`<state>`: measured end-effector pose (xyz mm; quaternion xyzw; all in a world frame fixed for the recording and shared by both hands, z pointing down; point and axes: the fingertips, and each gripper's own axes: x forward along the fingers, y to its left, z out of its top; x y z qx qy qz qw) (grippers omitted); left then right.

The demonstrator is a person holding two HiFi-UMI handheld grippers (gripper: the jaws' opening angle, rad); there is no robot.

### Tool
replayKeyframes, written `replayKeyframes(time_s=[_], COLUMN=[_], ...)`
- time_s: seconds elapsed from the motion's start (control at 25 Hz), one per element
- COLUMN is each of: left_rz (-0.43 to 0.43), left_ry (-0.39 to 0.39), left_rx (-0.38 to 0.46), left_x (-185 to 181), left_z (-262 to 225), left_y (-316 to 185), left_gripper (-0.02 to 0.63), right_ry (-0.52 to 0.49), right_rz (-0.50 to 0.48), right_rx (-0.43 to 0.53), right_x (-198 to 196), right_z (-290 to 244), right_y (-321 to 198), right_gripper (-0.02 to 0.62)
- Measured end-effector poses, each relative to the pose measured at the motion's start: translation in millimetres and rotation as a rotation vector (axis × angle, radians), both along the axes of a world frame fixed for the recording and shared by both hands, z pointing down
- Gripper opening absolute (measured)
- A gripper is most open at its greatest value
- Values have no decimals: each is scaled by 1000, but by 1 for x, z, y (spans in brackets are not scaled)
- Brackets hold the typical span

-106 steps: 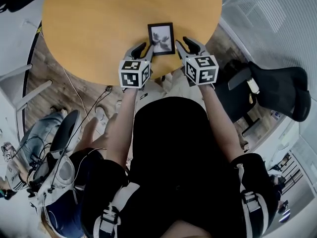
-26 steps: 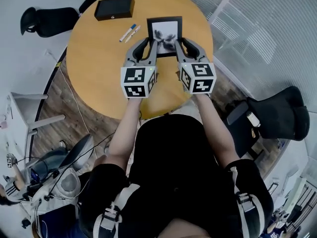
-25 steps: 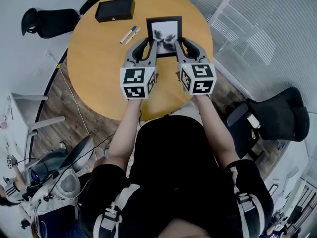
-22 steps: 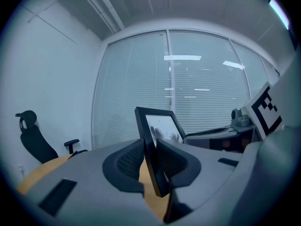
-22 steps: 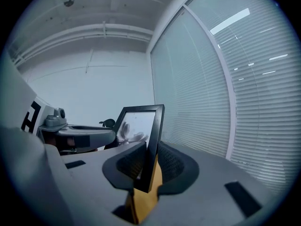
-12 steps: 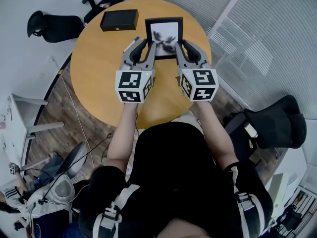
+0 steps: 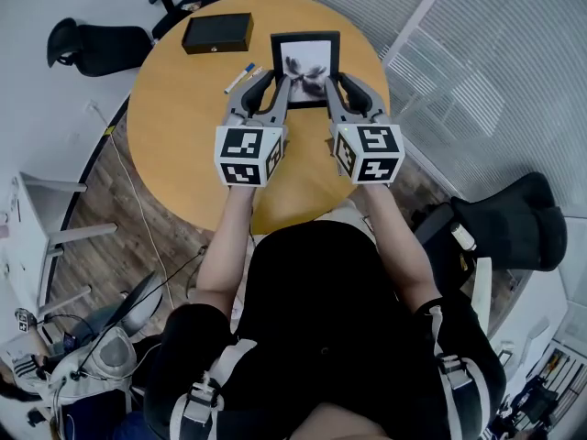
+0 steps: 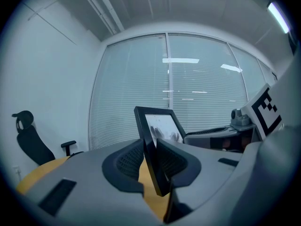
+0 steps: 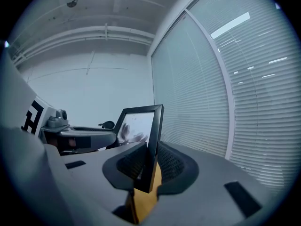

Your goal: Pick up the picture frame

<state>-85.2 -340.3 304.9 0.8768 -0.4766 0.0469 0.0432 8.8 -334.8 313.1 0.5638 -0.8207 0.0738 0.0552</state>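
A black picture frame [image 7: 305, 65] with a dark print on white is held in the air above the round wooden table [image 7: 183, 136]. My left gripper [image 7: 277, 91] is shut on the frame's left edge [image 8: 151, 161], and my right gripper [image 7: 334, 90] is shut on its right edge [image 9: 151, 154]. In both gripper views the frame's edge stands between the ribbed pads, tilted slightly, with the picture side turned toward the other gripper. The marker cubes [image 7: 246, 155] sit near the person's hands.
A black box [image 7: 216, 33] lies at the table's far left, with two markers [image 7: 242, 77] beside it. Office chairs stand at the upper left [image 7: 87, 41] and at the right [image 7: 514, 220]. Window blinds [image 7: 495, 62] run along the right. Cables and gear lie on the floor at lower left.
Both grippers have risen with the frame held between them. The table looks smaller and farther below than a second ago.
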Motion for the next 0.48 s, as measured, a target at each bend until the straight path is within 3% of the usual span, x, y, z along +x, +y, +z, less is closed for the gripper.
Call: replayKeyframes(time_s=[0.48], left_rz=[8], left_ry=[-3], left_rx=[-20], left_x=[6], left_z=[10], left_y=[0], left_gripper=[95], right_ry=[3], right_rz=[4], right_rx=[-19], right_x=[6], right_z=[10], right_y=[1], right_gripper=[89])
